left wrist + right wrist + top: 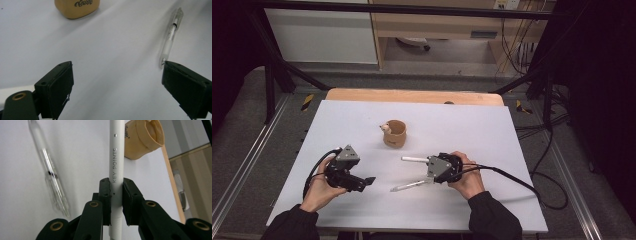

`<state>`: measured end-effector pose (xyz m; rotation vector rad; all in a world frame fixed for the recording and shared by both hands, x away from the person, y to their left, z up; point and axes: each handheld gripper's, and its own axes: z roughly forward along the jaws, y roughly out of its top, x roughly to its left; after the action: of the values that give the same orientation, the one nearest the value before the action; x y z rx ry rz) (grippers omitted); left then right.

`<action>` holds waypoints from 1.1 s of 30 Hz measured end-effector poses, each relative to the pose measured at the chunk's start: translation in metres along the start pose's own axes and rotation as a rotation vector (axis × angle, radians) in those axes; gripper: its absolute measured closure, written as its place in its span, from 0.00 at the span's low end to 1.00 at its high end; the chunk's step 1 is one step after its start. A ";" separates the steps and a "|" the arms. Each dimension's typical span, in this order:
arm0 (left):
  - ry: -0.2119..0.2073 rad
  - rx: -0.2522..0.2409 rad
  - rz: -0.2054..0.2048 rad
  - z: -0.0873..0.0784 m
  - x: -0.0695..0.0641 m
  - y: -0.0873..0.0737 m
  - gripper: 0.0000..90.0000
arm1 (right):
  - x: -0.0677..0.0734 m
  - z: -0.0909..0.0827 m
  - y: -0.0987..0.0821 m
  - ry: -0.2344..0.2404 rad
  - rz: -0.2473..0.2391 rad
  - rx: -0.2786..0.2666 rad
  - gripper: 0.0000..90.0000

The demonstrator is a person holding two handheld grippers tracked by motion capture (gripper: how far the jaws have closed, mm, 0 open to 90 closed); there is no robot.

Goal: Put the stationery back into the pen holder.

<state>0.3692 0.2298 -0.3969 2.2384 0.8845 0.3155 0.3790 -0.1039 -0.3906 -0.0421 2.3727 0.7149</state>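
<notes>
My right gripper [430,164] [116,182] is shut on a white pen [414,159] [116,157] that sticks out leftward over the white table [472,130], toward a tan cup [394,133] [143,140]. A clear pen [407,186] [51,175] lies flat on the table just in front of that gripper. My left gripper [364,182] [117,67] sits low at the front left, open, jaws wide apart with nothing between them. In the left gripper view the clear pen [171,35] lies ahead of the right-hand jaw, and the cup [77,7] stands farther off.
The table's wooden back edge [412,95] lies beyond the cup. Black cables [517,182] trail from the right gripper across the table's right side. Black frame legs [272,85] stand on the floor around the table.
</notes>
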 end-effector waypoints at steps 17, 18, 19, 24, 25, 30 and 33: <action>0.050 -0.030 -0.101 -0.009 0.016 -0.051 0.11 | -0.022 0.010 0.008 0.023 0.514 -0.177 0.87; 0.051 -0.031 -0.103 -0.010 0.016 -0.053 0.11 | -0.023 0.011 0.009 0.021 0.540 -0.188 0.87; 0.051 -0.036 -0.112 -0.010 0.017 -0.054 0.11 | -0.025 0.011 0.009 0.019 0.566 -0.199 0.87; 0.056 -0.039 -0.123 -0.011 0.018 -0.060 0.11 | -0.031 0.015 0.010 -0.005 0.678 -0.251 0.87; 0.057 -0.034 -0.122 -0.011 0.019 -0.061 0.11 | -0.032 0.016 0.010 -0.009 0.704 -0.261 0.87; 0.060 -0.042 -0.139 -0.013 0.022 -0.064 0.11 | -0.041 0.020 0.012 -0.028 0.823 -0.323 0.87; 0.063 -0.045 -0.147 -0.013 0.022 -0.066 0.11 | -0.046 0.025 0.015 -0.039 0.868 -0.343 0.87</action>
<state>0.3468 0.2856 -0.4334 2.1186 1.0582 0.3359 0.4264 -0.0856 -0.3715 0.8864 2.1459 1.4880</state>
